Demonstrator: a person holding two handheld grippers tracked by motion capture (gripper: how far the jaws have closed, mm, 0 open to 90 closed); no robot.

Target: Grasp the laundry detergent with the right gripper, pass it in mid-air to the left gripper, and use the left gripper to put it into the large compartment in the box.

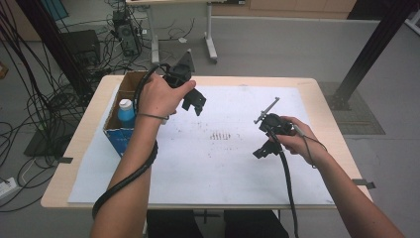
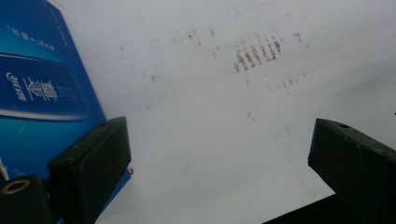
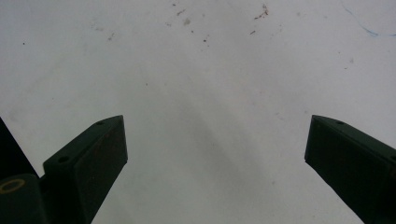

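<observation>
Cardboard box [image 1: 120, 110] with blue printed sides is sitting at the left edge of the white sheet [image 1: 223, 163], open at the top, brown flaps showing inside. Bottle with a blue body and white cap [image 1: 126, 111] is standing upright in the box, toward its near end. Left gripper [image 1: 194, 102] is hovering just beside the box, above the sheet, nearest to it of the two.

High view is giving the open top and the bottle; left gripper view is instead giving the box's blue outer wall [image 2: 37, 88] close up, with white lettering too blurred to read, and rust-brown streaks [image 2: 256, 51] on the sheet beyond. Right gripper view is showing bare sheet with small specks [image 3: 261, 13] and a faint blue pen line [image 3: 369, 30].

Left gripper [image 2: 219, 154] is standing with its jaws spread wide, nothing between them, touching nothing. Right gripper [image 1: 263, 149] is hanging over the right half of the sheet, well apart from the box; its jaws [image 3: 215, 154] are likewise spread wide and are gripping nothing.

Wooden table [image 1: 317, 94] is carrying the sheet; cables are lying on the floor at left.
</observation>
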